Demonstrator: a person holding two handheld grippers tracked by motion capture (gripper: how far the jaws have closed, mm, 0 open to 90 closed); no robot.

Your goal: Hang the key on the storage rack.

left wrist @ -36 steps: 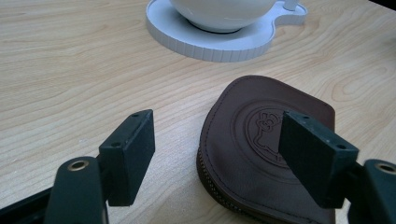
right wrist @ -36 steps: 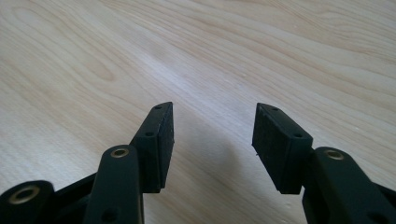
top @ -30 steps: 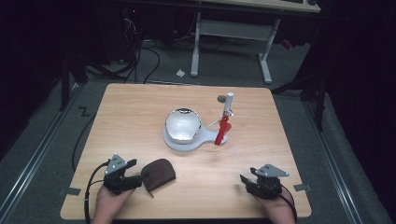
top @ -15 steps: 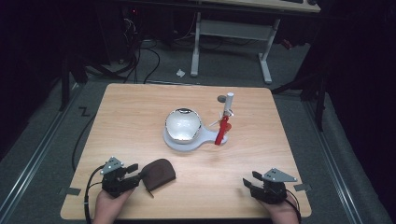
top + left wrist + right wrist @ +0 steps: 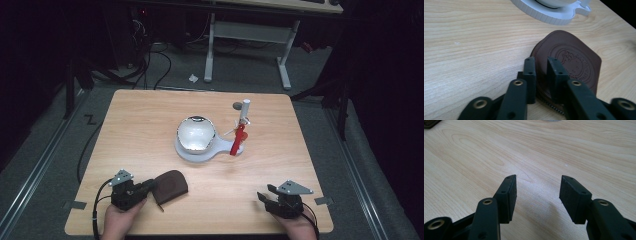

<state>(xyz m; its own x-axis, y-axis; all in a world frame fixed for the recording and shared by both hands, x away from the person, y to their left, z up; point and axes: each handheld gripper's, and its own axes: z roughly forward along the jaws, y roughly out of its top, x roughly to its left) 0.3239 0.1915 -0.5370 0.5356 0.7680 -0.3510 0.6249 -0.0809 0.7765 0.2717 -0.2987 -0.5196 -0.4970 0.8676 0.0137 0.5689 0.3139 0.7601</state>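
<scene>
A brown leather pouch with an embossed round seal lies flat near the table's front left. My left gripper reaches it from the left. Its jaws have just been closing and now pinch the pouch's near zipped edge between their pads. At the front right, my right gripper rests low over the wood. It stands open with nothing but bare table between its fingers.
In the middle of the wooden table stands a white base that carries a shiny metal bowl; the base's rim lies just beyond the pouch. A red-handled tool and a white post rise at its right.
My left gripper's jaws have closed from wide apart onto the pouch's edge, and the hand has slid slightly toward the front. The right gripper has kept still.
</scene>
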